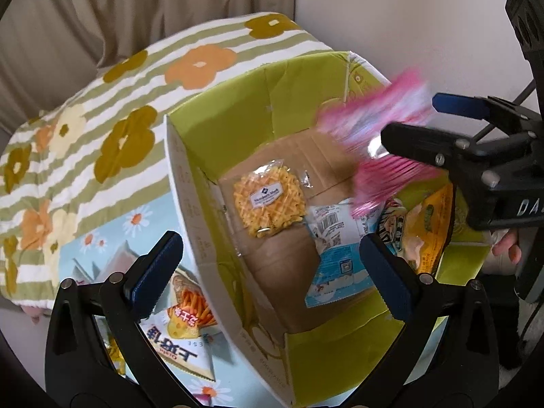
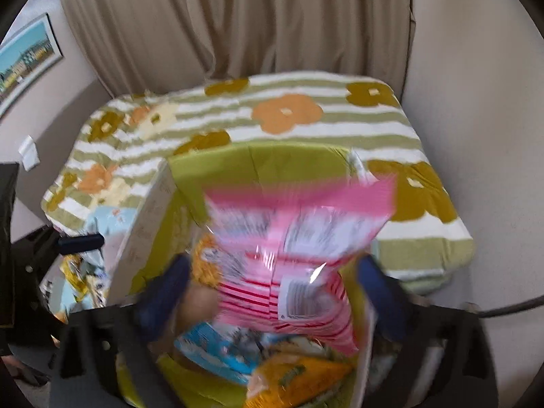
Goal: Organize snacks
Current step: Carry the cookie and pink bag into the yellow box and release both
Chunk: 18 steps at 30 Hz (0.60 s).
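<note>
Left gripper point(image 1: 268, 268) at frame bottom is hanging spread wide, nothing between its blue pads, over the green-lined cardboard box point(image 1: 190, 176). Inside are lying a clear bag of yellow lattice crackers point(image 1: 268, 200), a light-blue snack packet point(image 1: 336, 255) and an orange-yellow snack bag point(image 1: 425, 224). Right gripper point(image 2: 272, 289) is standing released, its pads clear of the blurred pink striped snack bag point(image 2: 299, 238) sitting between them above the box. White cheese-stick packet point(image 1: 183, 336) is lying outside at lower left. Floral striped blanket point(image 1: 102, 119) is spreading behind.
</note>
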Tool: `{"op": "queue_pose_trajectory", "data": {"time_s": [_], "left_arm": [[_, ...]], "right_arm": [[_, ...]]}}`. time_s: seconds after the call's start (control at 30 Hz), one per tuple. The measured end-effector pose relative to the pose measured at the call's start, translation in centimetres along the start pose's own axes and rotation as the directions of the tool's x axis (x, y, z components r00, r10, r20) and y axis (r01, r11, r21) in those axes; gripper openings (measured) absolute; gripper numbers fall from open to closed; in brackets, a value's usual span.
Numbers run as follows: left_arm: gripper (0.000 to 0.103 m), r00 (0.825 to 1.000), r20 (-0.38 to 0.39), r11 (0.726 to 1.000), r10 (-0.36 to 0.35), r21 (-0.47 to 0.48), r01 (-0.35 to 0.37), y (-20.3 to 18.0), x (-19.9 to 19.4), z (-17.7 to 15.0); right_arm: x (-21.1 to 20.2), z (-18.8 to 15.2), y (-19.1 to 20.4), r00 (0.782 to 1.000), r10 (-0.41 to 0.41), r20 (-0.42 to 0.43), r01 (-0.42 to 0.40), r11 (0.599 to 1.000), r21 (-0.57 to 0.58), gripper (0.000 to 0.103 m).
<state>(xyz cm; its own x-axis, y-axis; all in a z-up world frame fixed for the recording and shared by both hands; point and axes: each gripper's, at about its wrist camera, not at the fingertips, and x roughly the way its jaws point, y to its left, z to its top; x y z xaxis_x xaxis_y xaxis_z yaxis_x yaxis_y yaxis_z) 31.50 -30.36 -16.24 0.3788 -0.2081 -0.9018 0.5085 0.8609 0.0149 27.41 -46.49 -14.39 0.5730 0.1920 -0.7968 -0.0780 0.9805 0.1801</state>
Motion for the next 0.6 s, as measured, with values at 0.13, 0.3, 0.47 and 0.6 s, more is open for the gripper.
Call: {"op": "queue_pose_trajectory", "data": {"time_s": [0.13,0.3,0.47,0.6], "left_arm": [[0.103,1.0,-0.01,1.0,-0.008,-0.03,0.008,0.5,0.2,-0.9],[0.103,1.0,-0.02,0.998,0.001,-0.06,-0.003,0.8,0.4,-1.9],[0.103,1.0,-0.018,0.996,0.016,-0.092,-0.018,1.1,-0.7,-2.7],[0.103,1.0,0.009,0.994,0.024,-0.11,-0.023,1.8,-2.6,-3.3]], "right_arm": [[0.2,-0.3,0.1,1.0,0.005,-0.017,-0.006,1.0,-0.018,0.103],[0.7,-0.9,0.5,0.999,-0.003,-0.041,0.001,0.999,-0.054,0.103],[-0.5,-0.9,1.2,0.999,0.01,-0.033,-0.012,0.998,-0.068,0.103],[-2.2,-0.4,2.4,1.0,0.008,-0.004,-0.008,0.995,-0.103,0.103]]}}
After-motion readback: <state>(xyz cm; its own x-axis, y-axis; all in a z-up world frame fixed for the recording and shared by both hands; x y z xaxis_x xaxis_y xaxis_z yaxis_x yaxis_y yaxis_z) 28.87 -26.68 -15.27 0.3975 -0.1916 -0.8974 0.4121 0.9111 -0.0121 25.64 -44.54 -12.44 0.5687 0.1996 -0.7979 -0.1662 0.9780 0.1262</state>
